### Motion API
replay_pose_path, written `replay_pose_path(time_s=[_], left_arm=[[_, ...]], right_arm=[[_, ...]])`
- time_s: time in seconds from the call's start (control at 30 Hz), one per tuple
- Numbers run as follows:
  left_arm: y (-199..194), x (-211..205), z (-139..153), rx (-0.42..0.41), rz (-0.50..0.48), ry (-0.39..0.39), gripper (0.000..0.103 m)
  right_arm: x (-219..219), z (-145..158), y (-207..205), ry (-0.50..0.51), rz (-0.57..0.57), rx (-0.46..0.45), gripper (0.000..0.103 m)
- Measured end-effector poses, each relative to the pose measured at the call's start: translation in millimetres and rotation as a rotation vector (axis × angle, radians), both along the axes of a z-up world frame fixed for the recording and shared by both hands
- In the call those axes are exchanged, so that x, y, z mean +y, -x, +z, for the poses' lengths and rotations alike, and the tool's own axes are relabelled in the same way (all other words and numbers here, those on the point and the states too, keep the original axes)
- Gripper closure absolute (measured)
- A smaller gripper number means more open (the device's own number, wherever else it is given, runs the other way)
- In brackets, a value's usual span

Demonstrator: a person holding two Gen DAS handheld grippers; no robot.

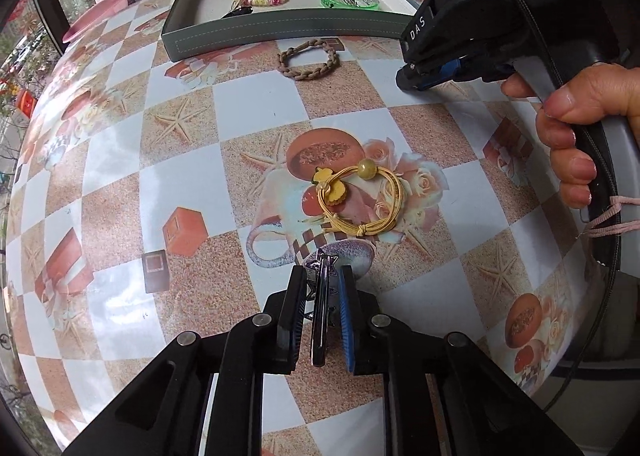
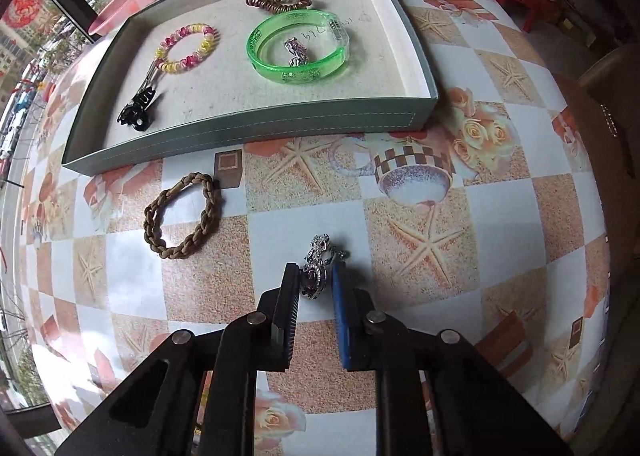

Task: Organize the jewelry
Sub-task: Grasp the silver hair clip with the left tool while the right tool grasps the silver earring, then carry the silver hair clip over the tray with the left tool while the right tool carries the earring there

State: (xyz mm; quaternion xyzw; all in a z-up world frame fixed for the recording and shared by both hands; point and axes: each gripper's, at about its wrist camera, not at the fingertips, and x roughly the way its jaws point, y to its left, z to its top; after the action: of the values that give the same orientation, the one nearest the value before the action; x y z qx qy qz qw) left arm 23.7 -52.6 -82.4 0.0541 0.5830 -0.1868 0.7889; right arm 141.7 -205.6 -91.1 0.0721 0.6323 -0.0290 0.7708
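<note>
Gripping one piece in each hand-held gripper, we are at the pick-up step. Nearest, the left hand-held gripper (image 1: 322,316) is clamped on a dark star clip (image 1: 320,296), and the right hand-held gripper (image 2: 314,284) is closed on a silver pendant (image 2: 317,268) low over the counter (image 2: 500,216). Next we judge both must lift and carry to the tray (image 2: 248,124) without dropping anything. Farther out, the left view alone shows the yellow band (image 1: 360,200) and the person's hand (image 1: 580,128); only the right view shows the tray's contents plainly, with the braided band (image 2: 182,216) just outside it.
</note>
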Motion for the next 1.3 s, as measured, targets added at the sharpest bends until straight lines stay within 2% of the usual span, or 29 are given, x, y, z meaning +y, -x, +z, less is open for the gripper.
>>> replay_pose_path(time_s=[0.03,0.3,0.5,0.8,1.03,1.3], left_arm=[[-1,3,1,0.004,0.013,0.011,0.074],[-18,27,12,0.025,0.099,0.075,0.074],[-29,28,24,-0.007,0.092,0.071,0.074],[-52,19,40,-0.060,0.079,0.068,0.074],[-84,20,57,-0.092,0.111,0.092,0.074],[-135,13,73,-0.150,0.124,0.090,0.074]], right_arm=[[-1,0,1,-0.007,-0.001,-0.001,0.094],[-22,5,18,-0.159,-0.027,-0.017,0.094],[-41,13,37,-0.251,-0.060,-0.017,0.094],[-53,18,50,-0.305,-0.084,-0.020,0.094],[-66,40,37,-0.323,-0.083,-0.061,0.094],[-72,67,-8,-0.320,-0.040,-0.126,0.094]])
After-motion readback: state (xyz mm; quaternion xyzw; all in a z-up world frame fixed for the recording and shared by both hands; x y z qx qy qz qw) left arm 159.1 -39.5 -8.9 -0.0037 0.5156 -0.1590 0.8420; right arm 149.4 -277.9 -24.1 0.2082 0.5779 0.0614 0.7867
